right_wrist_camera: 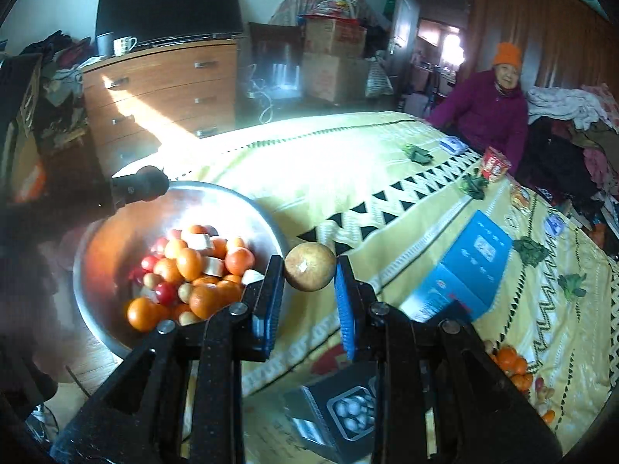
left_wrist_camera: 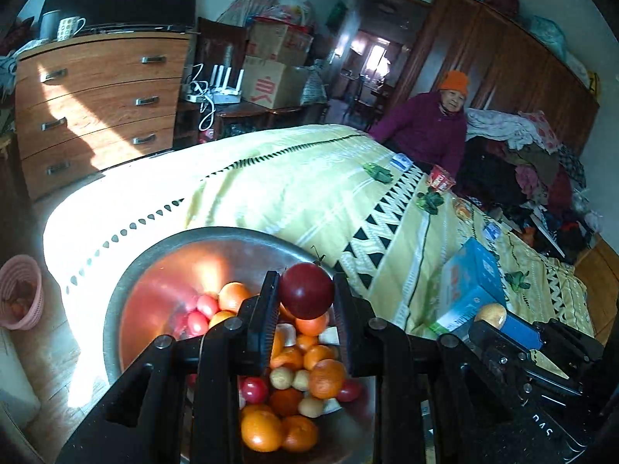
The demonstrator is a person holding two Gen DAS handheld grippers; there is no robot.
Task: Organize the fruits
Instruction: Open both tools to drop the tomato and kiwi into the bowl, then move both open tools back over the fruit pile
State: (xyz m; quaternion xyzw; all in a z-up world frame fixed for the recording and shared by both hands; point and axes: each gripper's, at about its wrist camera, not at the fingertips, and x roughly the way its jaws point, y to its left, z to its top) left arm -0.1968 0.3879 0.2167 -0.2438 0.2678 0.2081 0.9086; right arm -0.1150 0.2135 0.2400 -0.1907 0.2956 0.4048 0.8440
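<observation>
Fruit, left wrist view: I have a dark red round plum-like fruit (left_wrist_camera: 306, 290) pinched between the pads of my left gripper (left_wrist_camera: 305, 301).
Bowl from left tool: the wide round steel bowl (left_wrist_camera: 127, 282) lies under and behind the held fruit, its open floor at about 10 o'clock, the heap of oranges and small red fruits (left_wrist_camera: 294, 386) at 6 o'clock.
Other hand: my right gripper (left_wrist_camera: 499, 324) shows at 3 o'clock over the yellow patterned bedcover (left_wrist_camera: 309, 178), outside the rim.

Fruit, right wrist view: my right gripper (right_wrist_camera: 309, 270) pinches a tan speckled round fruit (right_wrist_camera: 310, 266).
Bowl from right tool: the steel bowl (right_wrist_camera: 93, 239) sits at 9 o'clock, its rim just beside the left finger.
Nearer hand: I judge the left, already over the bowl; the right would need to travel towards 9 o'clock.
Stray pile: loose oranges (right_wrist_camera: 512, 365) lie on the cover at 4 o'clock.
</observation>
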